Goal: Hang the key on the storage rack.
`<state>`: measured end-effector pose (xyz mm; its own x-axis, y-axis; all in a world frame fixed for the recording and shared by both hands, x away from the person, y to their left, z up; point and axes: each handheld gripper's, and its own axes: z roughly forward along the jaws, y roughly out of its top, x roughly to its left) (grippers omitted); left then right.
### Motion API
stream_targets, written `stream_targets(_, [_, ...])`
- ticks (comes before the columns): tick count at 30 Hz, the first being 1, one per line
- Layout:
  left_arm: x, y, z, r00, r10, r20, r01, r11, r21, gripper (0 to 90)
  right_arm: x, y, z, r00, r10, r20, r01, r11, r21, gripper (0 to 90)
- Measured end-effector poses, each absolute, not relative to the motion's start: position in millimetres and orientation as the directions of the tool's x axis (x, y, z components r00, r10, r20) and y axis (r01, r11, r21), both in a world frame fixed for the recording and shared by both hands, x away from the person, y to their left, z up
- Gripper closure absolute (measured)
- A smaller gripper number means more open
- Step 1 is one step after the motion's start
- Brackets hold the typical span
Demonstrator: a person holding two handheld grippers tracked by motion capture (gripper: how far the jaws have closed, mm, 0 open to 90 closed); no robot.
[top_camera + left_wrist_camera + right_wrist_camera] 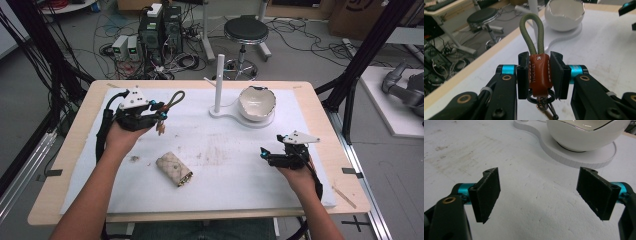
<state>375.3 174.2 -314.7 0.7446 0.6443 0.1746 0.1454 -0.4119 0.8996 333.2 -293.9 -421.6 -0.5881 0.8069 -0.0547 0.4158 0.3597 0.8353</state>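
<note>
the left gripper (pixel 539 75) clamps the brown leather key fob (pixel 539 75) with its green cord loop (pixel 532 32), raised over the table's far left. the right gripper (pixel 544 195) gapes, holding nothing, near right.

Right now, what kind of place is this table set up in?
Probably a robotics or recording lab: computer towers with tangled cables on the floor behind the table, black frame rigging at the sides, and a work stool.
</note>
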Motion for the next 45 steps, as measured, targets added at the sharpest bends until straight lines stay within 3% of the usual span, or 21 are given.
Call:
stream_targets(18, [412,100,-274,0.782,0.586,0.213,0.074,-0.427,0.901,69.5,335,-294,-423,-0.592,0.805,-0.049,0.423,0.361,0.831,19.5])
stream_targets(45, [445,70,-294,0.779,0.59,0.211,0.129,-0.48,0.868,68.3,335,-293,-426,-0.598,0.8,-0.052,0.428,0.374,0.823,19.5])
